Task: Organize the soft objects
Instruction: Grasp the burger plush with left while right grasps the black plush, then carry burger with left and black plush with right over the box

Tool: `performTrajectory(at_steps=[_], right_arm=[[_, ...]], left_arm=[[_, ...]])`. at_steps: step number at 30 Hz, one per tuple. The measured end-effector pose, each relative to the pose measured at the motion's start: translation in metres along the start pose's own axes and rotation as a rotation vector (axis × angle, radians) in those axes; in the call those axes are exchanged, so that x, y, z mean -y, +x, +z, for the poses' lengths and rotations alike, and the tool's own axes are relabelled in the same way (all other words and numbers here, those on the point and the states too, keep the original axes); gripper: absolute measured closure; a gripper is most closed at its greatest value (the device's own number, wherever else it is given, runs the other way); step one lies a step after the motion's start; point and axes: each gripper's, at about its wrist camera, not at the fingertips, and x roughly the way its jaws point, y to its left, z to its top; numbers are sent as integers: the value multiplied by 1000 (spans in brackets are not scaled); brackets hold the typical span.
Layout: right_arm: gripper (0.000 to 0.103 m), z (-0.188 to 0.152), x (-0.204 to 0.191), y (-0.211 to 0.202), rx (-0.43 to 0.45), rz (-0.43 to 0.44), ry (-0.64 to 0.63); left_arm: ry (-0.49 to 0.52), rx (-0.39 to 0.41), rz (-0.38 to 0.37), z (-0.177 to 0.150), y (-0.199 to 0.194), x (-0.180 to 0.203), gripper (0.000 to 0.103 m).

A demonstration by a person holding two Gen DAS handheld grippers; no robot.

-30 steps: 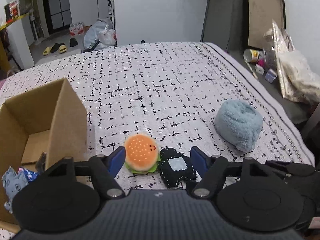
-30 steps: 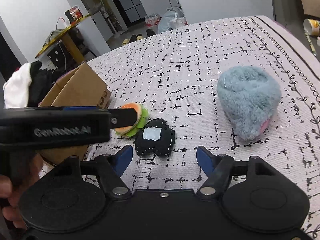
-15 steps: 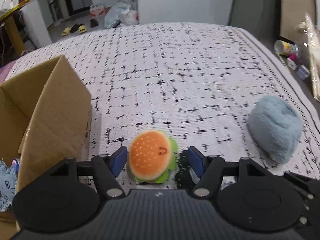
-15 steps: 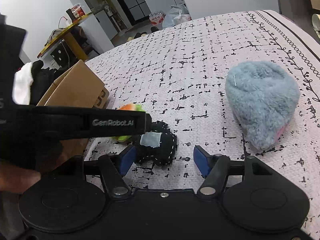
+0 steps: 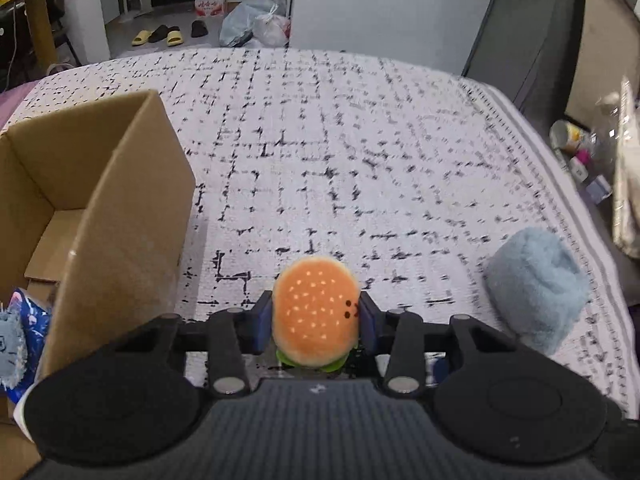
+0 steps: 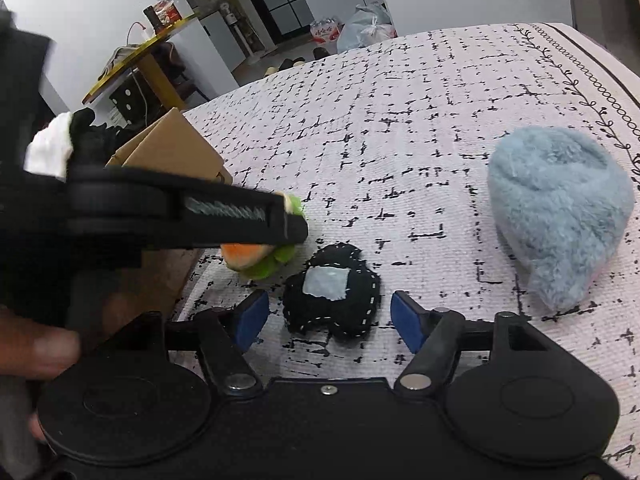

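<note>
My left gripper (image 5: 314, 322) is shut on a plush hamburger (image 5: 315, 316) with an orange bun and green lettuce, just above the patterned bedspread. In the right wrist view the left gripper (image 6: 292, 220) covers most of the hamburger (image 6: 260, 260). My right gripper (image 6: 326, 320) is open, its blue pads either side of a black plush (image 6: 332, 296) with a pale patch, not touching it. A fluffy blue plush (image 6: 556, 212) lies to the right and also shows in the left wrist view (image 5: 536, 292).
An open cardboard box (image 5: 120, 208) stands at the left on the bed, with a blue patterned soft toy (image 5: 20, 328) inside. The bed's right edge (image 5: 592, 240) drops to a floor with cups and bags. Slippers and plastic bags lie beyond the bed.
My left gripper moved in over the hamburger and closed on it. My right gripper advanced so that the black plush lies between its open fingers.
</note>
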Motion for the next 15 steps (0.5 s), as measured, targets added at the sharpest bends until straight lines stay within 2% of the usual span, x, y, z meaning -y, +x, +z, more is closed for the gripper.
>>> performTrajectory(at_steps=[3, 5, 6, 15], right_arm=[[33, 1, -5, 6, -4, -22, -7], [46, 2, -11, 8, -8, -52, -22], [61, 3, -14, 9, -13, -71, -32], [63, 4, -27, -8, -6, -117, -39]], left_arm=[[7, 21, -26, 3, -15, 1, 61], [9, 35, -40, 4, -24, 0, 61], [9, 42, -46, 5, -29, -1, 61], [4, 107, -97, 6, -64, -14, 61]])
